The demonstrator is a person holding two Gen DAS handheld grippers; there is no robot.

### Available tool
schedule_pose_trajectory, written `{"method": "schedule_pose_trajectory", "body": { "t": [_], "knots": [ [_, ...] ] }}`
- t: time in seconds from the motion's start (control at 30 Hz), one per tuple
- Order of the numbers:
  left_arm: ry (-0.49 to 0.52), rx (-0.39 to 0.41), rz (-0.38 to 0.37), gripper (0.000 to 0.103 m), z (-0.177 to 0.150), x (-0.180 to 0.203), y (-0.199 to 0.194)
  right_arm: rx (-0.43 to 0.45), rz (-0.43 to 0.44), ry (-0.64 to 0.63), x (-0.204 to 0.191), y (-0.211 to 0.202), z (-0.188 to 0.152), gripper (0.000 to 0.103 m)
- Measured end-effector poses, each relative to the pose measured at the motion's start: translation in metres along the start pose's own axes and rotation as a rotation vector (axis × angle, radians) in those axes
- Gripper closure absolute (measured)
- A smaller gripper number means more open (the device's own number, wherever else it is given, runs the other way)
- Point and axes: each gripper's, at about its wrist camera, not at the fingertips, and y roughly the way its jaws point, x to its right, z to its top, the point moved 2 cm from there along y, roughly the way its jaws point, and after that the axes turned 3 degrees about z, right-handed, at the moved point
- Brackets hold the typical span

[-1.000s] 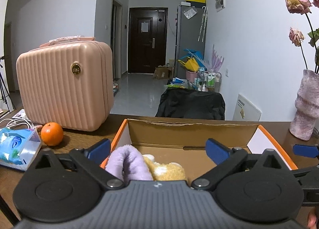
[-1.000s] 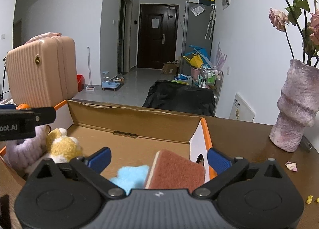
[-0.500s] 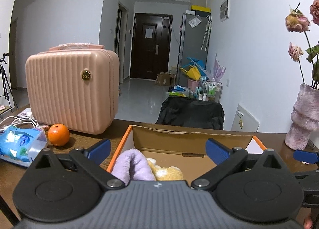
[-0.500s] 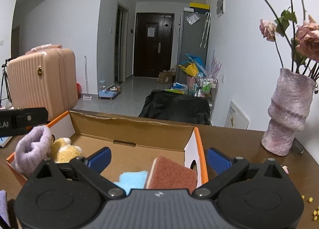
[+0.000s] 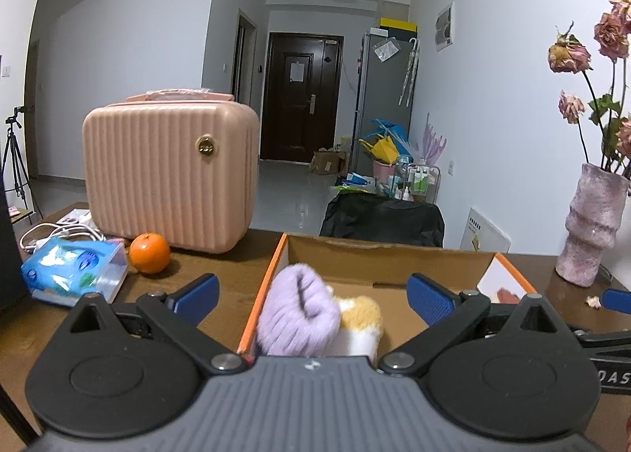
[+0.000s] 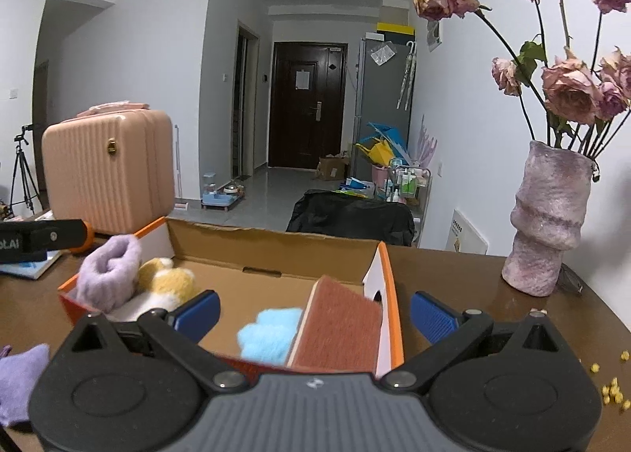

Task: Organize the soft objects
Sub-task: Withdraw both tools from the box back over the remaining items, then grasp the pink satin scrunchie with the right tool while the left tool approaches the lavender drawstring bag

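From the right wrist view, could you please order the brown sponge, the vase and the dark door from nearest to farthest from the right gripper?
1. Brown sponge: inside the box, leaning at its right end, just ahead of the right gripper.
2. Vase: on the table, off to the right, beyond the box.
3. Dark door: at the end of the hallway, straight ahead.

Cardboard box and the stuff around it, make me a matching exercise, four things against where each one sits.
Things:
1. purple fuzzy roll
2. brown sponge
3. orange
4. vase

Places:
A. on the table, right of the cardboard box
B. left end of the box
C. on the table by the pink case
D. right end of the box

Pairs: 1-B, 2-D, 3-C, 4-A
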Motion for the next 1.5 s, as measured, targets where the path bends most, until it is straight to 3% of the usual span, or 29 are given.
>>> {"method": "schedule_pose_trajectory", "body": {
  "t": [0.77, 1.23, 1.5],
  "knots": [
    [0.038, -0.086, -0.012, 0.000, -0.048, -0.058, -0.080, -0.050, 0.034, -0.002, -0.035, -0.097, -0.064, 0.000],
    [0.033, -0.152, -0.025, 0.000, -0.093, -0.095, -0.111, -0.119, 0.002, 0.043, -0.033, -0.132, -0.111, 0.000],
    [0.044, -0.189, -0.060, 0.000, -0.121, -0.095, -0.124, -0.128, -0.013, 0.048, -0.031, -0.142, -0.119, 0.000]
  ]
}}
